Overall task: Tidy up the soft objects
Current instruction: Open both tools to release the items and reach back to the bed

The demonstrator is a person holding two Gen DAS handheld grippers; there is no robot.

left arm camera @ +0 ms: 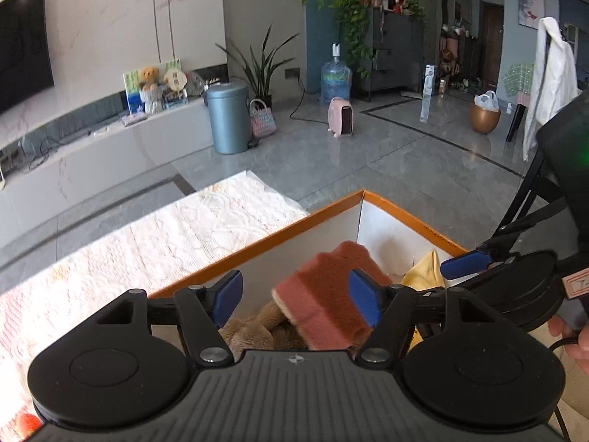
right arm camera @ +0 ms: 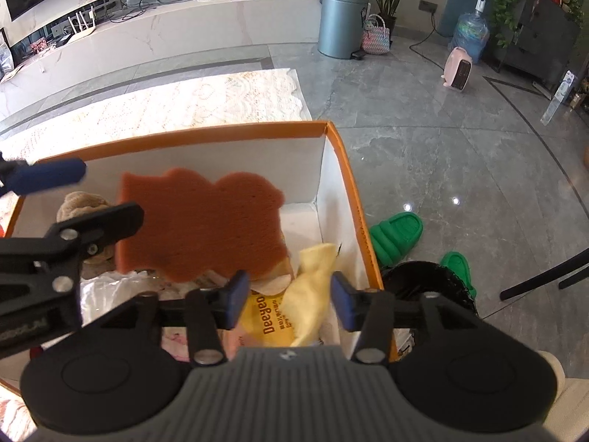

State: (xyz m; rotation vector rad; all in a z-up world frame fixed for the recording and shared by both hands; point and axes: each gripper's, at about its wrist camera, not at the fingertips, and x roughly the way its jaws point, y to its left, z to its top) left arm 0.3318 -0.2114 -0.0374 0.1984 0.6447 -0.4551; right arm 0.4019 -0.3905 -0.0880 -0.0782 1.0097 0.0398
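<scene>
Closest to us in the right wrist view, the right gripper (right arm camera: 288,304) hangs over the near corner of the box (right arm camera: 342,169), its blue fingers (right arm camera: 235,302) spread wide with nothing clamped. A crumpled yellow cloth (right arm camera: 313,287) stands up between them; we cannot tell whether either pad touches it. Just under it lies a yellow packet (right arm camera: 267,322) on which we read "Deeyeo"; the smaller print beside it is too fine to make out.

In the left wrist view, the left gripper (left arm camera: 296,294) is also wide open above the box (left arm camera: 257,246). The pink sponge (left arm camera: 324,291) sits tilted between its fingers, against or just behind the right-hand blue pad (left arm camera: 362,296) and clear of the left one, so we cannot say it is gripped. Its lower end is hidden behind the gripper body. From the right wrist view the same sponge (right arm camera: 200,226) appears as a flat, wavy-edged slab over the middle of the box, blurred.

Beneath it a brown plush item (left arm camera: 257,329) is only partly visible, its shape unclear. White crinkled wrapping (right arm camera: 110,289) lies on the box floor.

Beyond the box, a pale patterned cloth (left arm camera: 165,235) covers the surface. Farther off stand a blue-grey bin (left arm camera: 228,118), a pink heater (left arm camera: 342,116) and a water bottle (left arm camera: 335,79).
</scene>
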